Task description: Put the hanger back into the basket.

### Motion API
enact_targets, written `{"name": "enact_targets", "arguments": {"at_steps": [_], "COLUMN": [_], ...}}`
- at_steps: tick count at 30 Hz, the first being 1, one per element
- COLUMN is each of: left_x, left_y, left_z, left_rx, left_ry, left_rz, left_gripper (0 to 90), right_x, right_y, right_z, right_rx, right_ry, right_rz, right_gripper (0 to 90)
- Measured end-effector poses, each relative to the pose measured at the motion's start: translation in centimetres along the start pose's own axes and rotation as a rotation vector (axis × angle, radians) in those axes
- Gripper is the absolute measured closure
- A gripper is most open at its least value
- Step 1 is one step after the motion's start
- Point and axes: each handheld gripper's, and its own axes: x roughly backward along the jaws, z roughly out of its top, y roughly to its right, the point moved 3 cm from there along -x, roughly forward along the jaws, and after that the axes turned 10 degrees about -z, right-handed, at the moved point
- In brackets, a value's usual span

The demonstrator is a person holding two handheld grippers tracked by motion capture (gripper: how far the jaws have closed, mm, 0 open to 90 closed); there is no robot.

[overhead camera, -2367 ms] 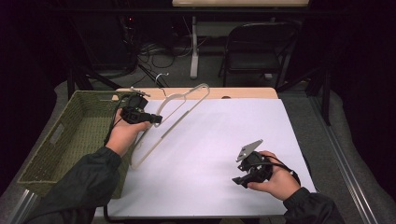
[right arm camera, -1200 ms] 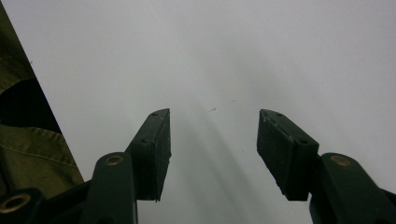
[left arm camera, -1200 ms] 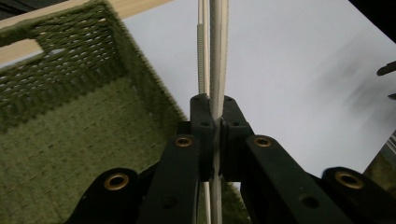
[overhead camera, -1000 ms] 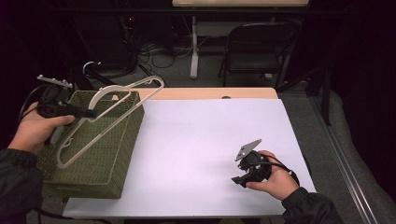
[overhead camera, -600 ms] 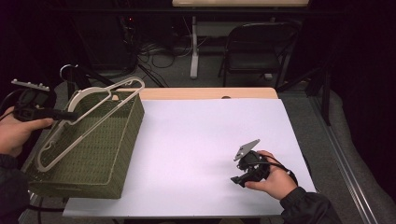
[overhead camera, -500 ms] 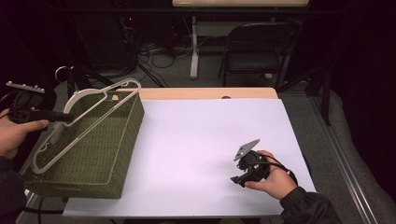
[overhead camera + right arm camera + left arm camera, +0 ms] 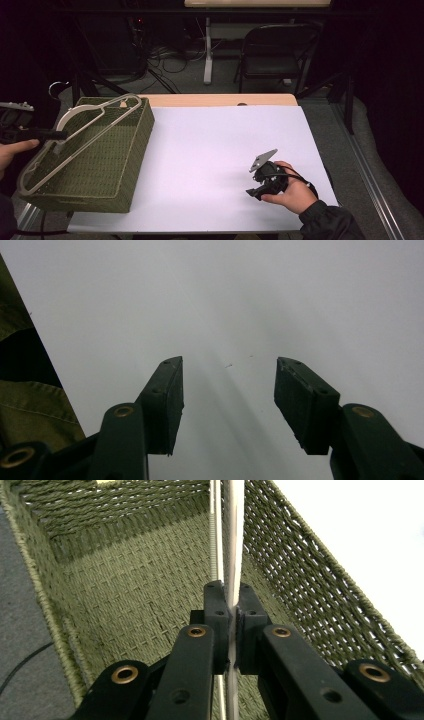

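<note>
Beige plastic, the clothes hanger (image 7: 75,137) hangs over the green woven basket (image 7: 107,182) at the left end of the table (image 7: 210,150), its hook end toward the far rim and its long bar running along the basket's left side. The left gripper (image 7: 47,134) reaches in from the left edge with its jaws clamped tight on one arm of the hanger. In the left gripper view that pale arm (image 7: 233,535) runs straight up from between the closed jaws, with the basket's woven floor (image 7: 125,580) beneath it. The right gripper (image 7: 256,186) rests on the white sheet near the right, well apart from the hanger, jaws spread with nothing between them (image 7: 227,400).
</note>
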Motion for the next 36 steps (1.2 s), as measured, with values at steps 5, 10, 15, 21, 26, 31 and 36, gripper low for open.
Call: {"name": "enact_targets", "arguments": {"at_steps": [5, 10, 15, 21, 26, 31, 36], "left_x": [-1.0, -2.1, -3.6, -5.1, -6.5, -6.6, -5.0], "left_y": [0.0, -0.5, -1.0, -1.5, -2.1, -2.4, -2.7], "left_z": [0.2, -0.4, -1.3, -2.7, -3.8, -4.0, -3.7], "left_rx": [-0.043, -0.048, -0.052, -0.045, -0.042, 0.0, -0.01], "left_ry": [-0.037, -0.06, -0.085, -0.084, -0.093, -0.049, 0.003], "left_rz": [0.009, 0.013, 0.009, 0.004, 0.01, 0.047, 0.175], "left_gripper": [87.2, 87.3, 87.2, 87.2, 87.1, 78.9, 63.5], "right_x": [-0.2, -0.4, -0.4, -0.4, -0.5, -0.6, -0.5], "right_y": [-0.1, -0.3, -0.1, -0.1, -0.2, -0.3, -0.2], "right_z": [0.2, 0.1, -0.1, -0.2, -0.1, 0.0, 0.0], "right_rx": [0.002, -0.004, -0.009, -0.014, 0.0, -0.014, -0.004], "right_ry": [0.006, 0.012, 0.02, 0.01, 0.0, 0.023, 0.014], "right_rz": [0.004, 0.008, 0.002, 0.006, 0.006, 0.011, 0.013], "right_gripper": [45.5, 45.5, 45.5, 45.6, 45.6, 45.5, 45.6]}}
